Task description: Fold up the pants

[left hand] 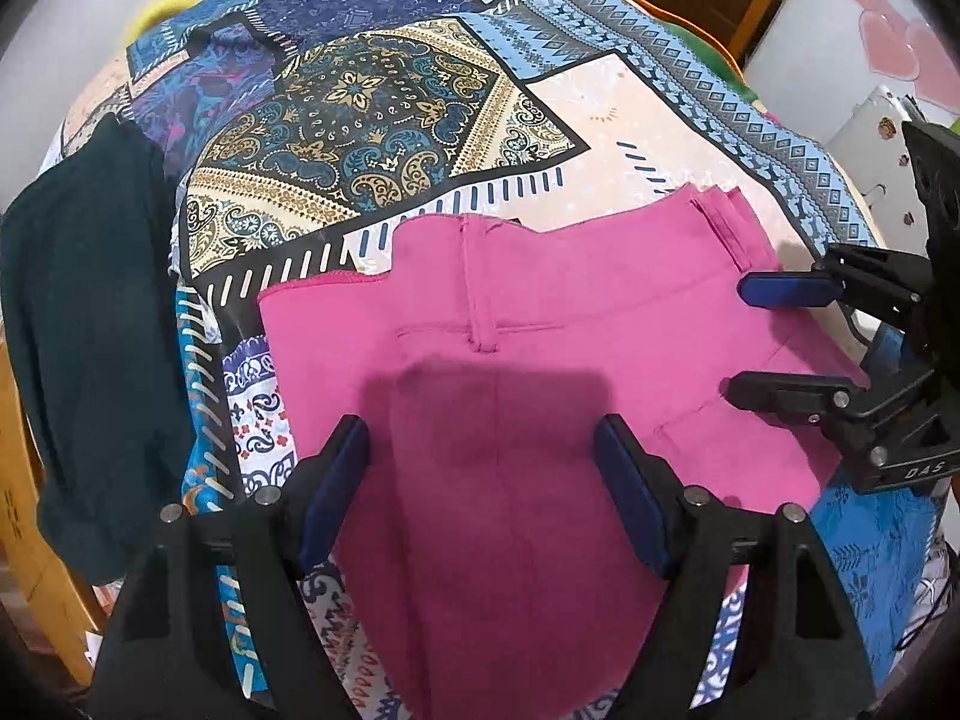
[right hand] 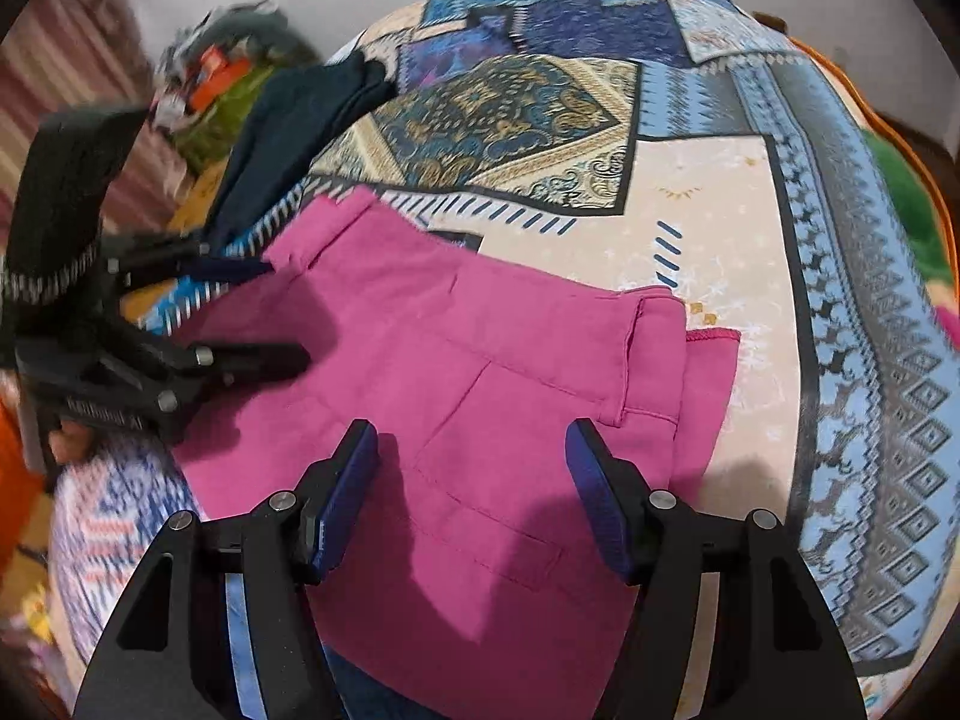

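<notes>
Pink pants [left hand: 540, 324] lie flat on the patterned cloth, waistband at the far side; they also show in the right wrist view [right hand: 468, 372]. My left gripper [left hand: 480, 480] is open and empty, hovering over the middle of the pants; it shows at the left of the right wrist view [right hand: 282, 312]. My right gripper [right hand: 471, 480] is open and empty over the pants' right part near the waistband corner; it shows at the right of the left wrist view [left hand: 735, 339].
A patterned blue and beige cloth [left hand: 384, 120] covers the table. A dark green garment [left hand: 90, 312] lies at the table's left edge, also in the right wrist view [right hand: 288, 120]. A wooden chair [left hand: 24, 510] stands at the left.
</notes>
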Demonstrator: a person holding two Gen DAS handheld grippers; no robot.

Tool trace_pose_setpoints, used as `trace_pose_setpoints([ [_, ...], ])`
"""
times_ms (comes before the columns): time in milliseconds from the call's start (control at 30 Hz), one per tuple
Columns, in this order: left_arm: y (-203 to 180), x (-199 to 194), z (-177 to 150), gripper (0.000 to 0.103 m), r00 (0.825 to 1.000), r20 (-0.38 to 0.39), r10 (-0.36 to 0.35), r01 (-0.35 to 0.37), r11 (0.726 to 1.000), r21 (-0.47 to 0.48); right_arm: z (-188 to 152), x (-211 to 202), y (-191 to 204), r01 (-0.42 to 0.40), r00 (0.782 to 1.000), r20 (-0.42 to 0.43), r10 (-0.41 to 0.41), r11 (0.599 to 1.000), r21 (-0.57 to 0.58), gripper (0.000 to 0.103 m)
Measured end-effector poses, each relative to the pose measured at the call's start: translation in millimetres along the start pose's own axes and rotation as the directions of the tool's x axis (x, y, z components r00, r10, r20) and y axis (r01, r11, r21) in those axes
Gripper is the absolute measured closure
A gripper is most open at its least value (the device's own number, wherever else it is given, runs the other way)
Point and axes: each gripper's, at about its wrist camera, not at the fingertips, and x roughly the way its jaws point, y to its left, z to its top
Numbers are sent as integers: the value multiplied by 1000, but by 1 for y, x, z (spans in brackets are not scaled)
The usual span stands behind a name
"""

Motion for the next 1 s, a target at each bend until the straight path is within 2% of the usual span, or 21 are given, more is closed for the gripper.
trace_pose_setpoints([
  [67, 3, -2, -2, 25, 1000, 2, 2, -2, 1000, -7, -4, -3, 4, 29, 1000, -4, -29, 999, -37, 42],
  [200, 12, -14, -6, 25, 998, 37, 47, -45, 998, -38, -9, -16, -4, 47, 999, 0, -47, 999, -12, 42],
  [367, 33, -18, -7, 25, 997, 42, 62, -57, 992, -117, -14, -29, -20, 144, 989, 31, -145, 989, 20, 42],
  [467, 46, -12, -7, 25, 1000, 18, -1, 4, 982, -189, -15, -27, -34, 177, 984, 19, -179, 982, 59, 42],
  [667, 56, 2, -8, 25, 997, -10, -81, 75, 960, -271, -11, -21, -48, 121, 990, 55, -129, 983, 136, 42],
  [767, 56, 4, -6, 36, 995, 1, -102, 98, 957, -271, -6, -11, -47, 111, 992, 39, -118, 984, 141, 48],
  [833, 53, 4, -5, 52, 993, 10, -120, 119, 957, -264, -4, -6, -46, 110, 993, 33, -115, 984, 138, 54],
  [1000, 46, 5, -1, 71, 991, 27, -131, 133, 955, -266, -1, -3, -51, 93, 994, 37, -101, 980, 176, 78],
])
